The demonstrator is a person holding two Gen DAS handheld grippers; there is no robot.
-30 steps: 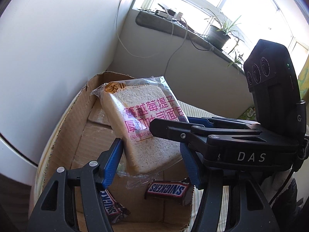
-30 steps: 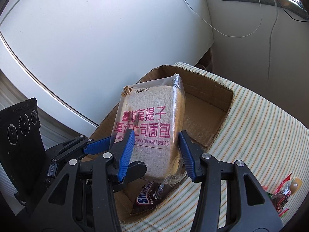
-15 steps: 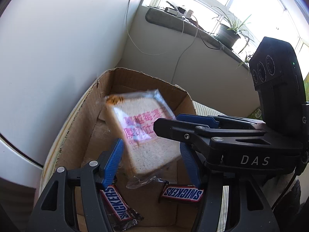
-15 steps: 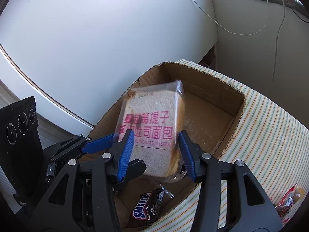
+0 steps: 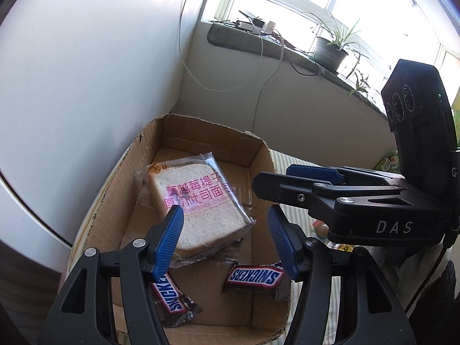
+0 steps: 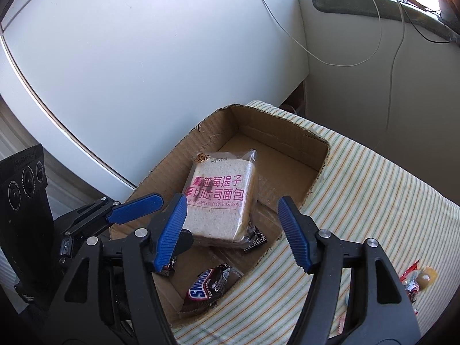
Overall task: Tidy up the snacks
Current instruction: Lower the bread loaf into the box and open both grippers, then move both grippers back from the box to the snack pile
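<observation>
A wrapped toast bread pack (image 5: 198, 207) with pink lettering lies flat inside the open cardboard box (image 5: 201, 132); it also shows in the right wrist view (image 6: 220, 198) in the box (image 6: 276, 120). Two Snickers bars (image 5: 254, 277) (image 5: 169, 294) lie in the box near its front; one shows in the right wrist view (image 6: 207, 286). My left gripper (image 5: 225, 237) is open and empty above the box. My right gripper (image 6: 233, 233) is open and empty beside it, above the bread.
The box stands on a striped tablecloth (image 6: 373, 195) against a white wall. Loose snack wrappers (image 6: 417, 283) lie on the cloth at the right. A windowsill with a potted plant (image 5: 330, 49) and cables is behind.
The bread pack was held between both grippers above the box; it has dropped and now lies flat inside. Both grippers have opened wider and pulled back.
</observation>
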